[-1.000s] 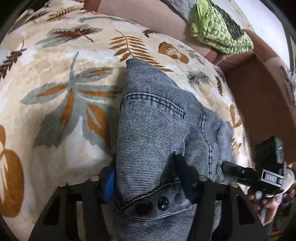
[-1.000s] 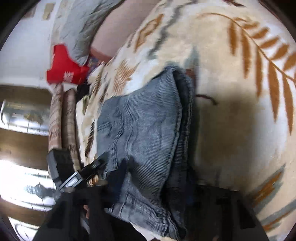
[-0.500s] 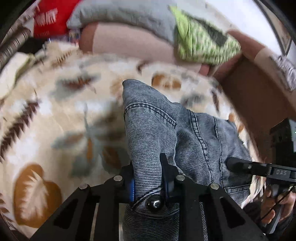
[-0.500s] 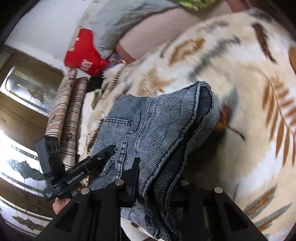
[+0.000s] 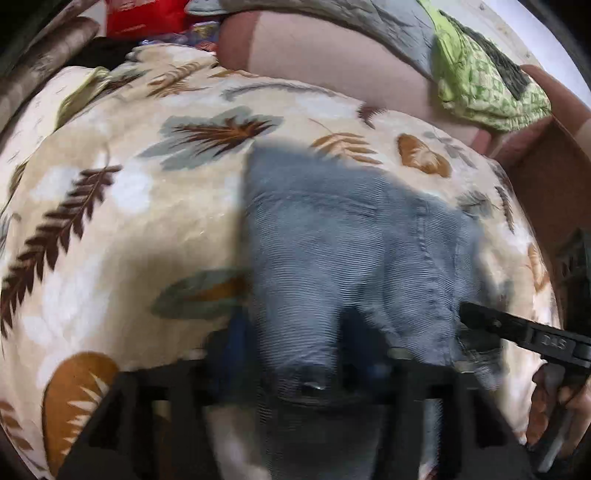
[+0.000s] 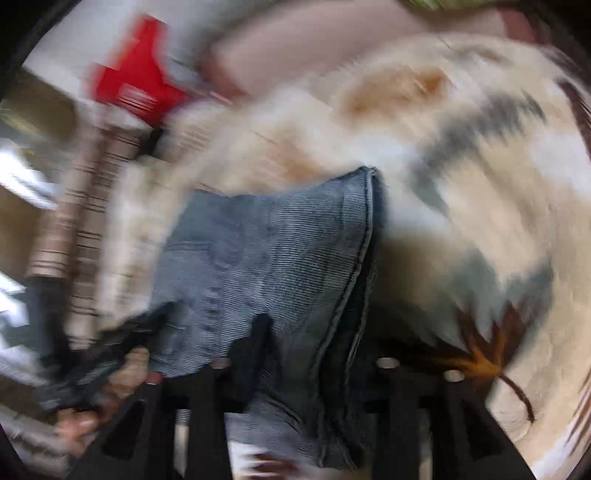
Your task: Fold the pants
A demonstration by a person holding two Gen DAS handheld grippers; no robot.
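The grey-blue denim pants (image 5: pixel 332 236) lie folded in a thick bundle on a leaf-patterned blanket (image 5: pixel 110 221). My left gripper (image 5: pixel 291 343) has its jaws around the waistband end with the metal button; the view is blurred and the jaws stand wider than before. In the right wrist view the pants (image 6: pixel 280 251) hang as a folded bundle with stitched edge seams, and my right gripper (image 6: pixel 310 347) straddles the near end. The right gripper also shows at the left wrist view's right edge (image 5: pixel 517 328). Both views are motion-blurred.
A pink cushion (image 5: pixel 325 51), a grey quilt (image 5: pixel 369 18) and a green patterned cloth (image 5: pixel 484 77) lie at the far side. A red bag (image 6: pixel 140 85) and striped rolled fabric (image 6: pixel 74 221) sit to the left. A brown sofa arm (image 5: pixel 546 177) is at the right.
Both grippers pulled back and down with the pants' end. The left jaws, shut on the waistband half a second ago, now look spread wider. Both views have become blurred.
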